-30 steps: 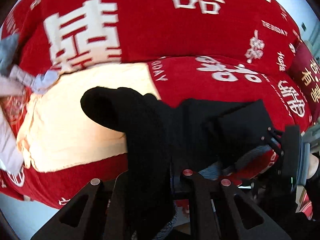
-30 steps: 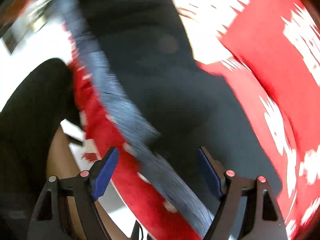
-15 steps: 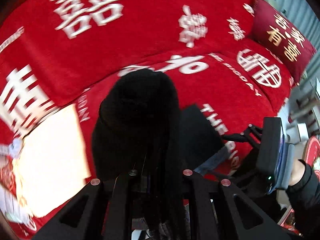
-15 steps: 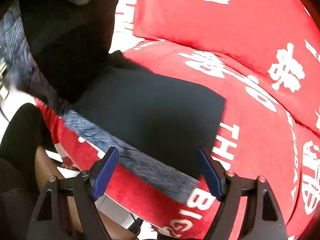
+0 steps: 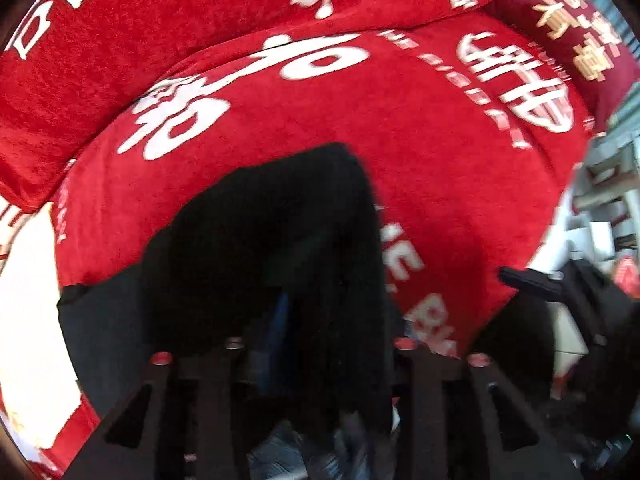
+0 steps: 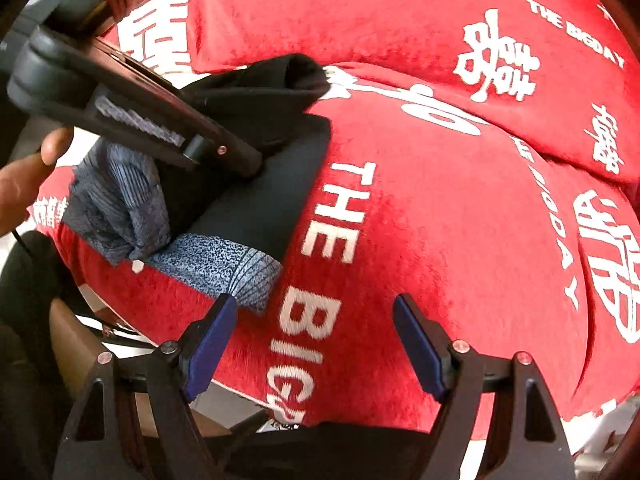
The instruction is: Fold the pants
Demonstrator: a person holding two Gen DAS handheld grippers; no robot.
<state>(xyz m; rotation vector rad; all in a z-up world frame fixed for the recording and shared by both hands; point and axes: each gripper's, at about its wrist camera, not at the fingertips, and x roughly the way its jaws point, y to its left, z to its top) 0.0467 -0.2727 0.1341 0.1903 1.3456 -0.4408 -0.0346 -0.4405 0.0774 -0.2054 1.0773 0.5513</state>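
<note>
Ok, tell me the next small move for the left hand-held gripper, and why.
Probably draw the left hand-held gripper up and clear of the black pants. Its jaws have just been opening, dark cloth is still between them, and the leg already lies doubled over on the red cover. The right hand-held gripper is open and empty.

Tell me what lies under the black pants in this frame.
The black pants lie on the red printed sofa cover, their blue-grey waistband at its front edge. The folded-over part rests on the lower layer. Whatever lies beneath the cloth is hidden.
</note>
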